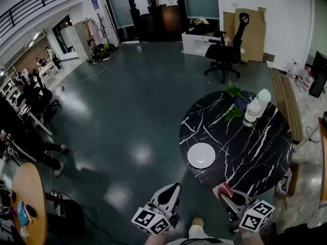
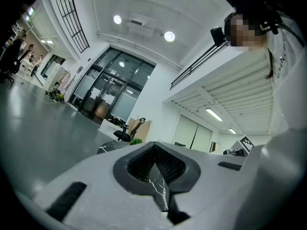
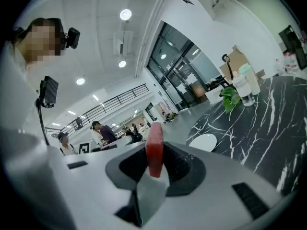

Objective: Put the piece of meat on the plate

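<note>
A red slab of meat (image 3: 154, 148) stands upright between the jaws of my right gripper (image 3: 154, 159), which is shut on it. In the head view the meat (image 1: 223, 189) shows at the right gripper's (image 1: 228, 194) tip, over the near edge of the black marble table (image 1: 245, 157). The white plate (image 1: 201, 155) lies bare on the table's near left part, a little ahead and to the left of the meat. From the right gripper's side the plate (image 3: 203, 142) appears beyond the jaws on the right. My left gripper (image 1: 172, 189) hangs left of the table over the floor, its jaws (image 2: 156, 150) together with nothing in them.
A clear bottle (image 1: 251, 112), a teal-capped bottle (image 1: 263, 98) and a green plant (image 1: 234, 93) stand at the table's far side. A wooden bench (image 1: 286, 103) runs along the right. A black office chair (image 1: 225, 51) stands farther off. A round wooden table (image 1: 28, 203) and seated people are at the left.
</note>
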A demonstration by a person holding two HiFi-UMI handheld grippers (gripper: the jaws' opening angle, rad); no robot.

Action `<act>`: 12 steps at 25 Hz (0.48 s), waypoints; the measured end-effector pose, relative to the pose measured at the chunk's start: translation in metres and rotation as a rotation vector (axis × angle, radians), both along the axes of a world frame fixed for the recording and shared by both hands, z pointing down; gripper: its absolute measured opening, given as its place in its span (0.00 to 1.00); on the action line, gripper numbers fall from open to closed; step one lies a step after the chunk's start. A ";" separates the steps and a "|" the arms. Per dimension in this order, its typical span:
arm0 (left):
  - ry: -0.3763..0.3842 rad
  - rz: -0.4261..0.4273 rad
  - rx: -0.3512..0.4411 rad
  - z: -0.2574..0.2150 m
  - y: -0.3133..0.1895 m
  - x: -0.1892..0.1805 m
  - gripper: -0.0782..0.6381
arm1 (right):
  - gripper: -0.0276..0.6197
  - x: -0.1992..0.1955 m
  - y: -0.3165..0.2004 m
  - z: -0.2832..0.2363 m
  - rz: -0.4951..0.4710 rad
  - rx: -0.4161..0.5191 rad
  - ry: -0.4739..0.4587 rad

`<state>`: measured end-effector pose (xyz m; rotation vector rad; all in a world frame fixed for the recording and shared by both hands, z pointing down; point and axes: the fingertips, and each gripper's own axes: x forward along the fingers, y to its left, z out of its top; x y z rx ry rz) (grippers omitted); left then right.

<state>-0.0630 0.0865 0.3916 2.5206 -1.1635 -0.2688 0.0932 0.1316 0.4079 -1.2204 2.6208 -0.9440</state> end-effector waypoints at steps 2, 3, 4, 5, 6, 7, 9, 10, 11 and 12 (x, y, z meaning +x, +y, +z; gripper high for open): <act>-0.003 -0.009 0.003 0.003 -0.010 0.002 0.12 | 0.18 0.007 -0.012 0.009 -0.001 -0.015 0.014; -0.003 -0.014 0.005 0.005 -0.016 0.003 0.12 | 0.18 0.011 -0.019 0.015 0.001 -0.024 0.020; -0.004 -0.017 0.004 0.009 -0.021 0.003 0.12 | 0.18 0.014 -0.027 0.020 0.004 -0.037 0.025; -0.004 -0.021 0.000 0.014 -0.026 0.003 0.12 | 0.18 0.016 -0.035 0.026 0.007 -0.052 0.028; -0.005 -0.025 -0.009 0.019 -0.030 0.003 0.12 | 0.18 0.016 -0.042 0.031 0.008 -0.068 0.029; -0.008 -0.030 -0.023 0.023 -0.033 0.002 0.12 | 0.18 0.015 -0.048 0.037 0.005 -0.083 0.030; -0.015 -0.035 -0.049 0.032 -0.039 0.000 0.12 | 0.18 0.012 -0.058 0.046 -0.005 -0.109 0.034; -0.019 -0.037 -0.058 0.035 -0.043 0.000 0.12 | 0.18 0.011 -0.065 0.049 -0.010 -0.120 0.037; -0.022 -0.041 -0.065 0.037 -0.049 0.000 0.12 | 0.18 0.011 -0.072 0.053 -0.014 -0.131 0.039; -0.026 -0.044 -0.070 0.038 -0.055 0.000 0.12 | 0.18 0.010 -0.080 0.057 -0.016 -0.144 0.041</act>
